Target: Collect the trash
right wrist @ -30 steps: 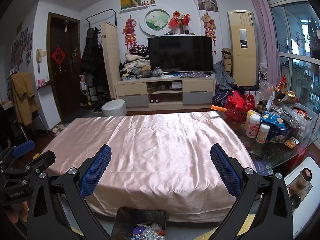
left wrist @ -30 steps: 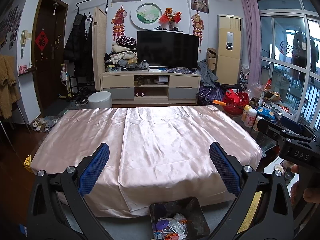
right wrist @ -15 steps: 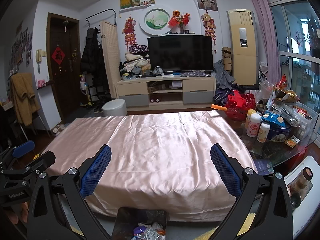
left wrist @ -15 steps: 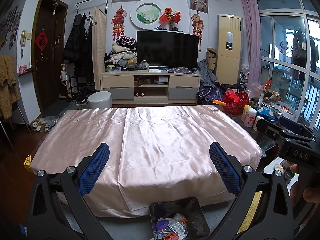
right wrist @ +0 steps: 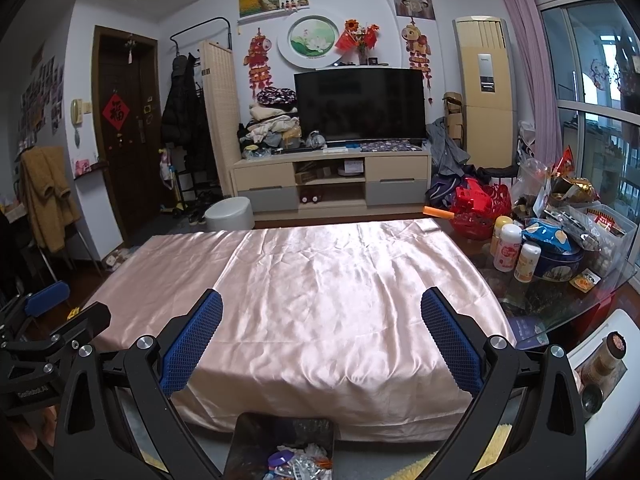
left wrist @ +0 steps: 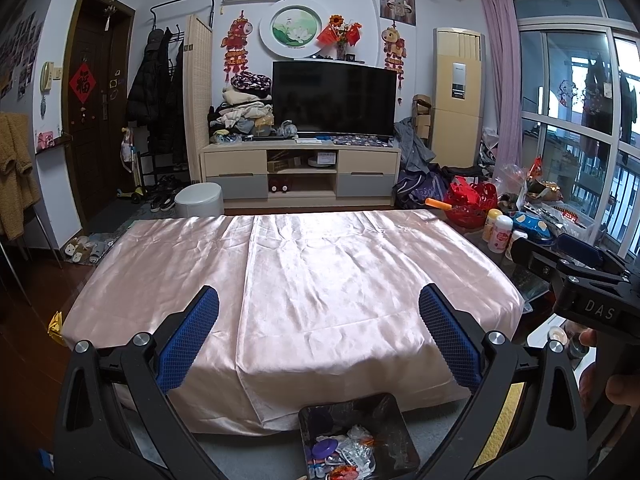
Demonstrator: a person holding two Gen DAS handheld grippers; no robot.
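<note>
You hold both grippers side by side above the near edge of a low tabletop [left wrist: 320, 280] draped in a shiny pink satin cloth [right wrist: 340, 292]. Your left gripper [left wrist: 319, 308] has its jaws spread wide, blue textured pads [left wrist: 188, 340] far apart, nothing between them. Your right gripper [right wrist: 321, 312] is the same — jaws wide open and holding nothing. In the left wrist view, the right gripper's black body shows just beyond the tabletop's right edge, with part of your right hand [left wrist: 624, 388] below it.

On the floor just in front of the tabletop's near edge sits a dark rectangular trash bin [left wrist: 356, 436]. Inside it lies the trash [left wrist: 344, 456] — crumpled clear wrappers, a purple round lid and some orange scraps. The bin appears at the bottom of both views, between the jaws.

To the right of the tabletop, a glass side table [right wrist: 560, 300] carries white bottles [right wrist: 508, 248], a blue tin [right wrist: 560, 260] and snack packets. Beyond the tabletop's far edge stand a TV [right wrist: 360, 106] on a light wooden cabinet [right wrist: 332, 184], and a white round stool [right wrist: 229, 213].
</note>
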